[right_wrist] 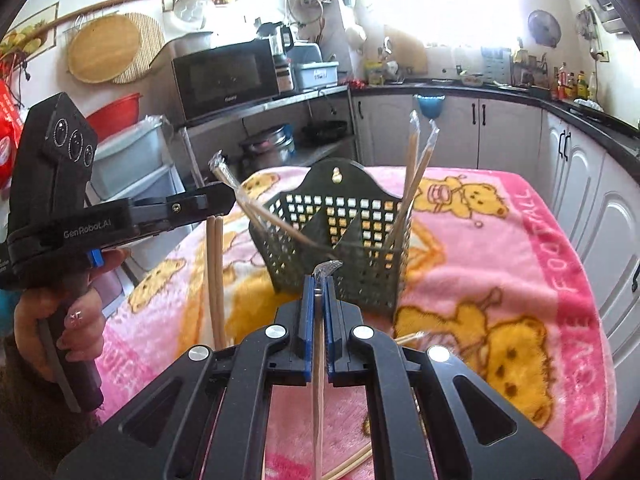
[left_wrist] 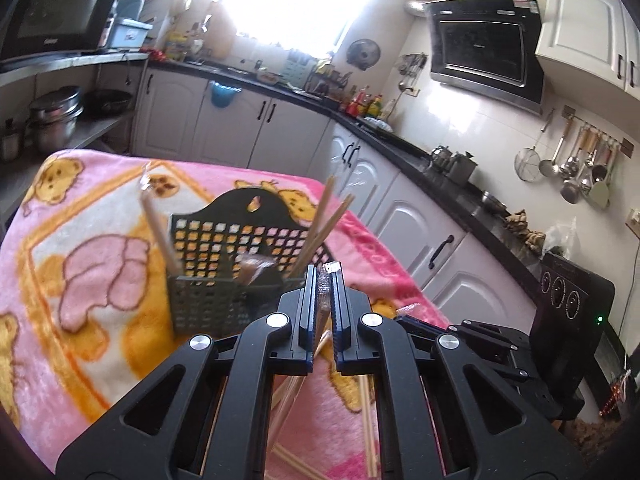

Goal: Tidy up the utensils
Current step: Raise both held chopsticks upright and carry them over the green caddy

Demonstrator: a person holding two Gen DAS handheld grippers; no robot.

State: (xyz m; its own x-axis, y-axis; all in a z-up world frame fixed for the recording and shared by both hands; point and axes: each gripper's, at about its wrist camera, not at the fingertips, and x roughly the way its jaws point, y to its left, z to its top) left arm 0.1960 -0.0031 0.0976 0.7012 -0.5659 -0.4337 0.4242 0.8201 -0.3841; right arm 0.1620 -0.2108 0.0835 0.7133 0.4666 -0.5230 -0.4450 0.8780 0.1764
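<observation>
Overhead-lit by a bright window, kitchen setting: white cabinets [left_wrist: 416, 228] under a dark countertop [left_wrist: 452, 188], range hood [left_wrist: 486, 54] on the tiled wall, ladles and strainers [left_wrist: 576, 164] hung on a rail, microwave [right_wrist: 226, 78] on a metal shelf with steel pots [right_wrist: 268, 146] below. Work surface covered by a pink bear-print blanket [right_wrist: 500, 240]. Near the blanket's middle, standing upright: black perforated utensil basket [right_wrist: 340, 236] with a hanging tab at the back. Inside the basket: wrapped chopstick pairs [right_wrist: 416, 168] leaning up and out at the right, another wrapped pair [left_wrist: 158, 232] leaning left. Loose chopsticks [left_wrist: 368, 424] flat on the blanket, on the near side of the basket. Left gripper [left_wrist: 326, 300] closed narrow on a wrapped chopstick pair [right_wrist: 218, 280], wrapper end visible between the pads; in the right wrist view, that pair hanging almost vertical beside the basket's left side, the handle gripped by a hand [right_wrist: 60, 320]. Right gripper [right_wrist: 318, 308] likewise clamped tight on a single wrapped pair [right_wrist: 319, 380], crinkled wrapper tip protruding above the pads, just in front of the basket. Both grippers raised clear of the blanket. Basket front partly blocked by each gripper's black frame in its own view.
</observation>
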